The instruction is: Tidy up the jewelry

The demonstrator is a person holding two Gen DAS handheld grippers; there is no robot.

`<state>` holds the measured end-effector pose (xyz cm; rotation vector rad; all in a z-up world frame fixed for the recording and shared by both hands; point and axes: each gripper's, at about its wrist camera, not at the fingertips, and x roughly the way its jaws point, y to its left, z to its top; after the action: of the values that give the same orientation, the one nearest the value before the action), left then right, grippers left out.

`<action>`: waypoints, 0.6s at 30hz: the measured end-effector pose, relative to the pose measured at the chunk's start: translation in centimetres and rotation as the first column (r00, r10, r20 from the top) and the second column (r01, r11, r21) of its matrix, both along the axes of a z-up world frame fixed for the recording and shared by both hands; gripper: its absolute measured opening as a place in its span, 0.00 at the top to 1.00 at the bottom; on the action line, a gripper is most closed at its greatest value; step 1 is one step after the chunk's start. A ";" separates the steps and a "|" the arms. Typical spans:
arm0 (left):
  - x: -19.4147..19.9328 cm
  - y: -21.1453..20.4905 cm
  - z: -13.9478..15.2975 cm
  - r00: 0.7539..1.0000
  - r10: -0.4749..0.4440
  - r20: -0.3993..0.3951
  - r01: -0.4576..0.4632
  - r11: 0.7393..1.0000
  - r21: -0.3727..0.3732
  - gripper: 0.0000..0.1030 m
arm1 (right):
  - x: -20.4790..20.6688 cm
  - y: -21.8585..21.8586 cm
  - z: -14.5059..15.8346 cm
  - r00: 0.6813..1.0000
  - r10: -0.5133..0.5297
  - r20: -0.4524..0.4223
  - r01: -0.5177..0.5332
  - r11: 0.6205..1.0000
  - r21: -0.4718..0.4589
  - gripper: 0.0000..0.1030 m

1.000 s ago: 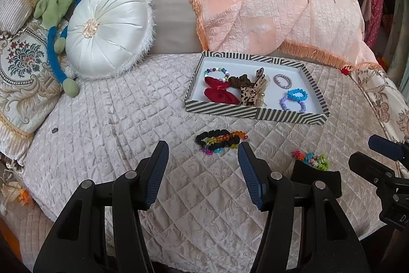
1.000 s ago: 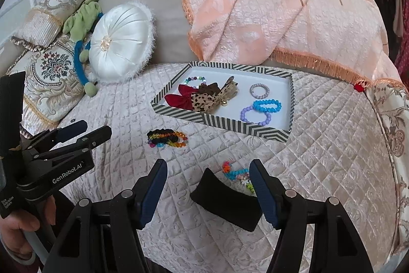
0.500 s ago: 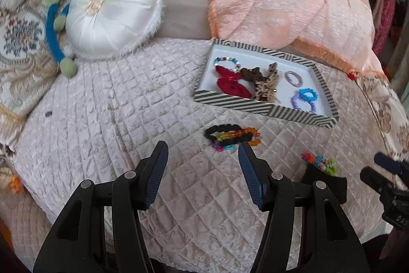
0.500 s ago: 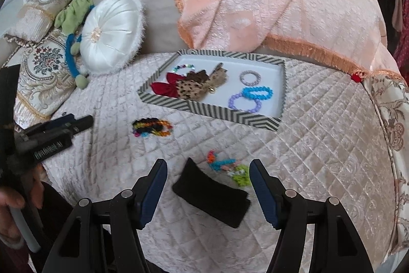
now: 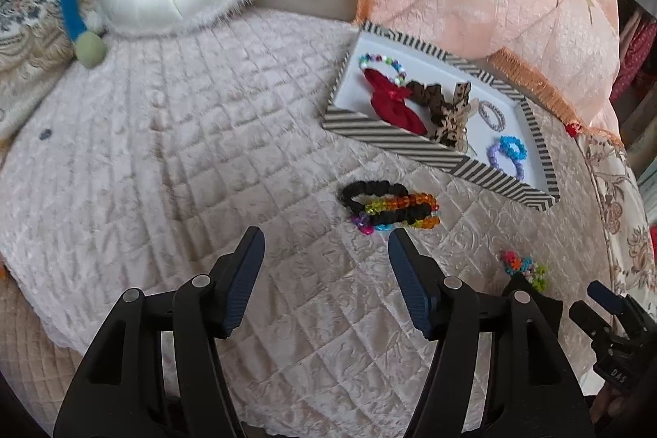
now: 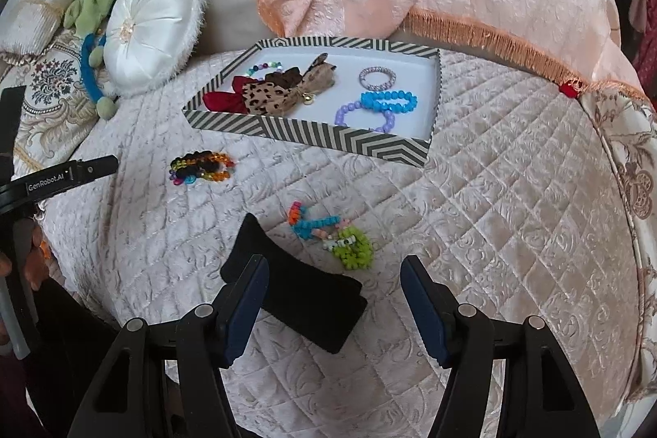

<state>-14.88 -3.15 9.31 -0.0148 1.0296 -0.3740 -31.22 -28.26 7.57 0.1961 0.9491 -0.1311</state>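
left tongs (image 5: 326, 239): spread, empty, above the bed's (image 5: 164, 150) near edge | black scrunchie with rainbow bead bracelet (image 5: 390, 208): on bed, just ahead of them | striped tray (image 6: 312, 134): toward the far edge, holding bows and bracelets | black band (image 6: 295, 294), bead charms (image 6: 332, 237): touching, near edge | right tongs (image 6: 334, 267): spread, empty, over both

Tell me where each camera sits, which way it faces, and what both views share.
Left wrist: on the left gripper, open, facing the black scrunchie; the right gripper shows at the lower right.
Right wrist: on the right gripper, open, above the black pad and bead charms; the left gripper shows at left.
Shared: the striped tray, scrunchie, charms.
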 end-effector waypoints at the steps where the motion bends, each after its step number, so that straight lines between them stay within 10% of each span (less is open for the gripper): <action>1: 0.4 -0.3 -0.4 1.000 -0.006 -0.013 0.006 1.000 0.001 0.39 | 0.1 -0.1 0.0 1.000 -0.001 0.000 0.001 1.000 0.003 0.38; 18: 4.2 -5.2 -4.7 0.984 -0.172 -0.041 0.175 0.980 0.093 0.39 | 4.1 -3.7 -2.4 0.996 0.056 -0.062 -0.055 0.998 0.026 0.44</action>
<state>-10.71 -8.34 4.60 0.1573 1.0835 -0.4836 -27.16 -31.92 5.21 0.1883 1.0184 -0.0749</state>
